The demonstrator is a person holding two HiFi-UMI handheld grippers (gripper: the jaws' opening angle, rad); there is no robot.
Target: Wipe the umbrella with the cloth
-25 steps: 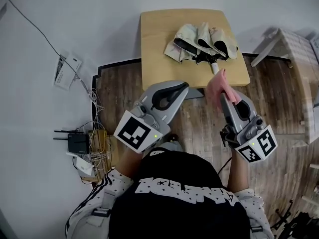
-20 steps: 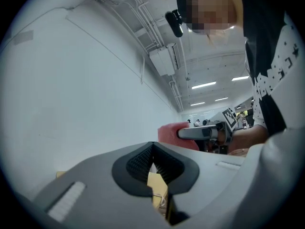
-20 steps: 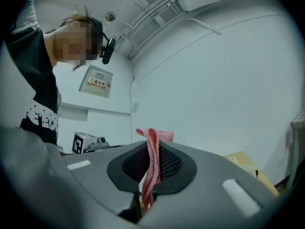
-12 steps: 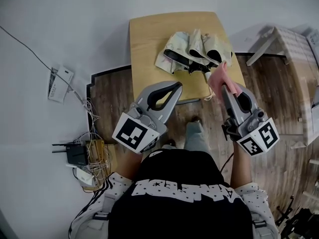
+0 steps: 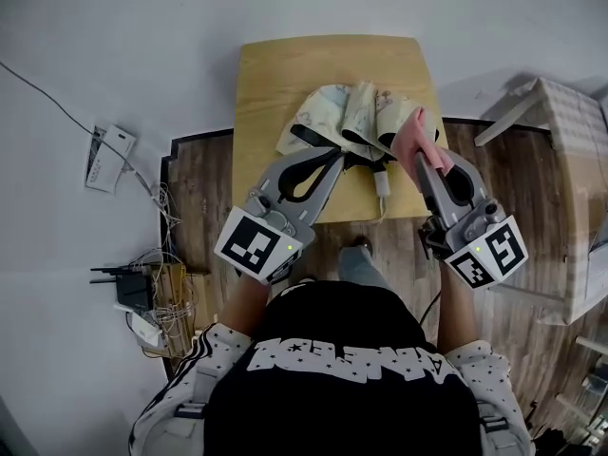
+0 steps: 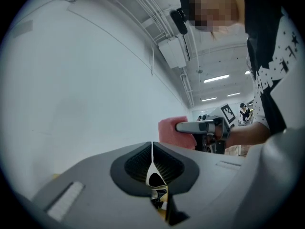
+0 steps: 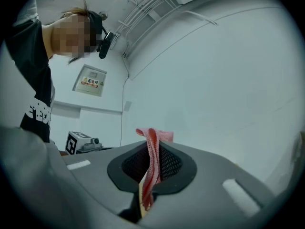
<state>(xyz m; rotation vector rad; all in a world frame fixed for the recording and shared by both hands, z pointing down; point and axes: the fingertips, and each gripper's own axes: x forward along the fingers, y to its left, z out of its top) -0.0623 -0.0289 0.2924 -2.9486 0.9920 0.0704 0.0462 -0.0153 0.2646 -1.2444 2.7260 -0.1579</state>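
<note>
A folded cream and black umbrella [image 5: 350,120] lies on a small wooden table [image 5: 275,84], its white handle [image 5: 383,182] pointing toward me. My right gripper [image 5: 426,156] is shut on a pink cloth [image 5: 414,133], which stands up over the umbrella's right end. In the right gripper view the cloth [image 7: 151,163] is pinched between the jaws. My left gripper [image 5: 334,154] is shut and empty, its tips over the umbrella's near edge; I cannot tell whether they touch it. The left gripper view shows its jaws closed [image 6: 152,151] and the cloth [image 6: 170,130] beyond.
A router with tangled cables [image 5: 142,297] sits on the floor at the left, and a white power strip [image 5: 109,158] lies farther back. A pale frame [image 5: 560,131] stands to the right of the table. The person's foot [image 5: 358,260] is under the table's near edge.
Both grippers have moved forward to the table. The cloth now stands over the umbrella's right end, and the left gripper's tips have reached its near edge. Both stayed shut.
</note>
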